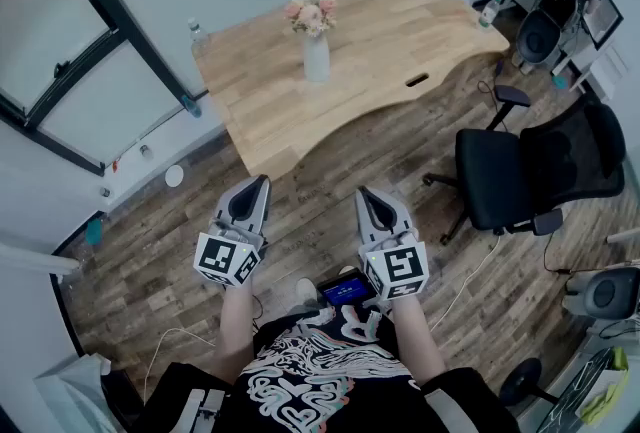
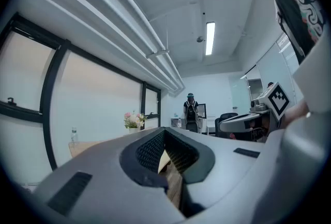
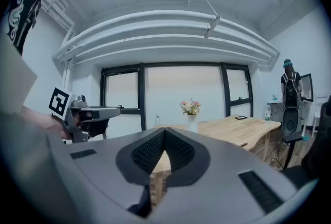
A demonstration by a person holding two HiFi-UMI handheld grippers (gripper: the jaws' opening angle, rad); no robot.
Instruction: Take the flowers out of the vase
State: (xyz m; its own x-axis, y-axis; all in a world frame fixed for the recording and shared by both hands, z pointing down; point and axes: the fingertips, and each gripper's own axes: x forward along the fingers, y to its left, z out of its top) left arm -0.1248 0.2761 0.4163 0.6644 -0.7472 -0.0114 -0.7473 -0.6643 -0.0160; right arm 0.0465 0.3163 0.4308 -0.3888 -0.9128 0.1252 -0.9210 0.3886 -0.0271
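The left tongs (image 2: 164, 133) are pressed together with nothing between them. Far off stand pink and white flowers (image 2: 134, 120). A bottle (image 2: 74, 135) is on the table (image 2: 77, 147) nearby.

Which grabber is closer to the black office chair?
Right. The right gripper has the black office chair on its outer side; the left gripper is farther, beyond the right one.

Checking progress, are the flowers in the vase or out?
In. The flowers stand upright in the white vase on the wooden table.
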